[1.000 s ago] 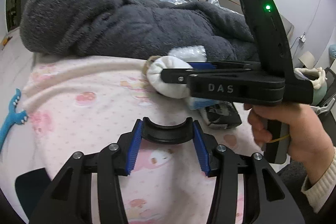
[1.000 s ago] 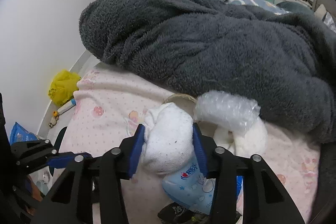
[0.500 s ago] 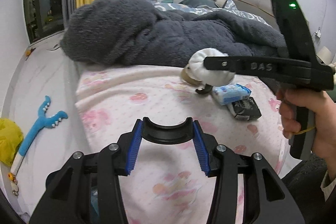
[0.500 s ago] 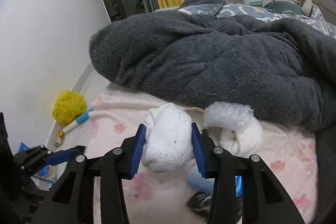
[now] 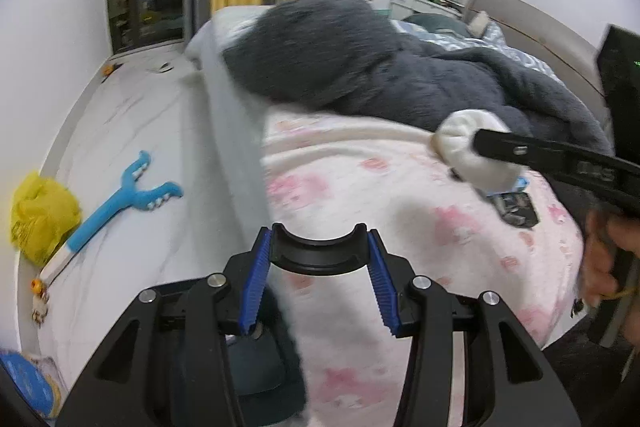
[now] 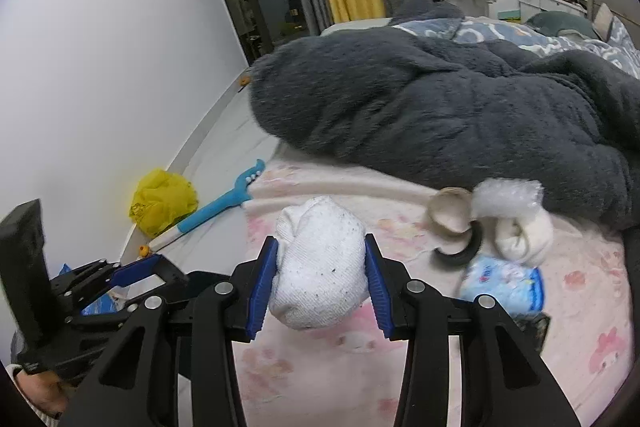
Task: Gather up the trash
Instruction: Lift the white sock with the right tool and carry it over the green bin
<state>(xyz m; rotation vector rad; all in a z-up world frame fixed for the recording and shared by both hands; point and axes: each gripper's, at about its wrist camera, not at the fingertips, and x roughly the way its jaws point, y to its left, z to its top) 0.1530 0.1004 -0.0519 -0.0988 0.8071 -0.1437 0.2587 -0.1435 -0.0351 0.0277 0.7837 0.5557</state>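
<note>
My right gripper (image 6: 320,283) is shut on a white balled-up sock (image 6: 320,267) and holds it above the pink bed sheet (image 6: 440,367). The sock also shows in the left wrist view (image 5: 468,151), pinched in the right gripper. My left gripper (image 5: 318,283) is open and empty over the bed's corner. On the sheet lie a bubble-wrap wad (image 6: 508,197), a second white sock ball (image 6: 524,239), a beige tape roll (image 6: 450,215), a black ring (image 6: 460,255), a blue tissue pack (image 6: 504,283) and a dark wrapper (image 5: 514,209).
A big grey fleece blanket (image 6: 440,107) covers the bed behind the items. On the floor to the left lie a yellow plastic bag (image 5: 40,215) and a blue long-handled tool (image 5: 120,203). A dark bin (image 5: 256,371) sits below the left gripper.
My right gripper has lifted the sock off the pile and carried it left, away from the other items. My left gripper has swung left toward the bed's corner and the floor.
</note>
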